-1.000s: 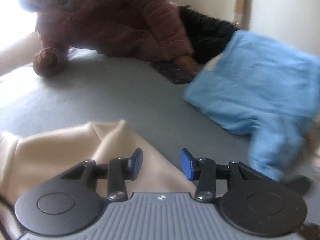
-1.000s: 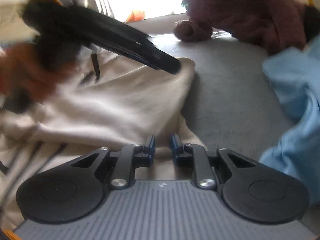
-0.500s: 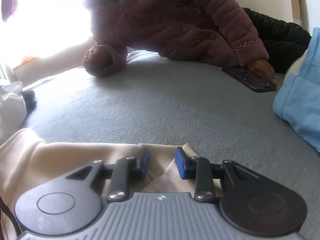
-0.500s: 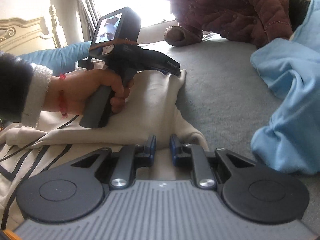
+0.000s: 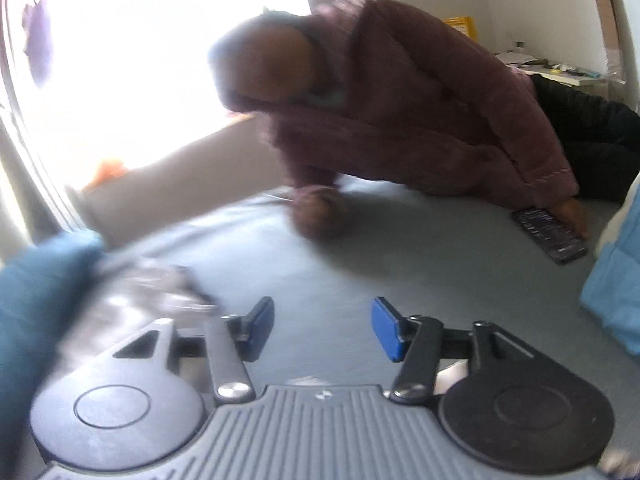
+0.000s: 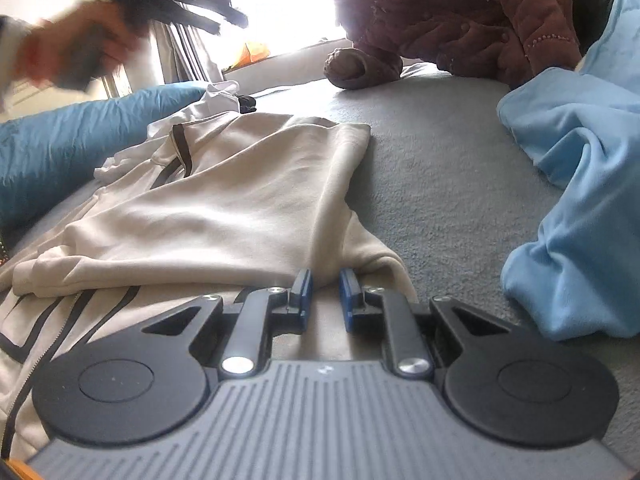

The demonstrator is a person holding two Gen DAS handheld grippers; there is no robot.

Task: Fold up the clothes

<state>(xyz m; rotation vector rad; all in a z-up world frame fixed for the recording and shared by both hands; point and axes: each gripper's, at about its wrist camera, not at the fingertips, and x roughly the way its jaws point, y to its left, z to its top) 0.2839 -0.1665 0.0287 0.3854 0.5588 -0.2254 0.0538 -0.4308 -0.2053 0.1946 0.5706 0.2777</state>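
Lower centre, right gripper (image 6: 324,294): narrow, pinching cream top (image 6: 224,204).
Left gripper (image 5: 323,328): now wide, empty, lifted off.
Meaning: fold edge released.

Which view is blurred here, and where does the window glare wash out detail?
Left wrist view: motion-smeared throughout, the window blown white; left gripper is readable, jaws wide apart. Right wrist view: cream jacket sharp, the left hand streaked, glare above the person in a maroon coat.
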